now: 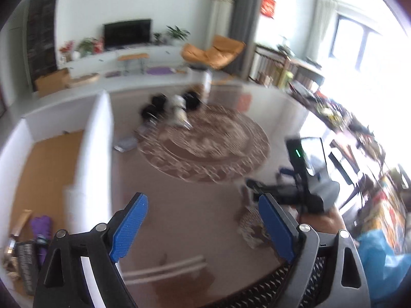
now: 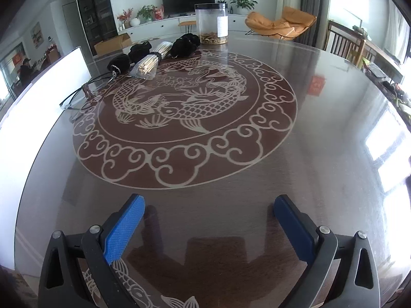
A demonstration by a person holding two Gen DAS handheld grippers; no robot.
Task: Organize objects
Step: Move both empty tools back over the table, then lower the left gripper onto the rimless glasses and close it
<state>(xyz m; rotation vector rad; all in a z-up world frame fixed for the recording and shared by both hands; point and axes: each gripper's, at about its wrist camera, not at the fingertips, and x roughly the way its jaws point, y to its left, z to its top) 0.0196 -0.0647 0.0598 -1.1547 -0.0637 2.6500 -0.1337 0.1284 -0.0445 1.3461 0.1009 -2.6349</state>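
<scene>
In the right wrist view, a round glass table (image 2: 321, 133) with a carp pattern fills the frame. At its far edge stand a clear jar (image 2: 211, 23) with a black lid, several black fluffy items (image 2: 186, 45), two bundles of thin sticks (image 2: 147, 66) and black-framed glasses (image 2: 77, 95). My right gripper (image 2: 209, 202) hangs open over the near part of the glass, with nothing between its blue pads. The left wrist view is blurred. There my left gripper (image 1: 203, 199) is open and empty over the table, and the same pile (image 1: 174, 107) shows far off.
A white-walled box (image 1: 97, 138) with an orange floor stands left of the table, holding a purple item (image 1: 41, 225). The right gripper's black housing (image 1: 305, 177) and the hand holding it (image 1: 331, 220) are at right, above a blue bag (image 1: 380, 254). Cluttered shelves line the right side.
</scene>
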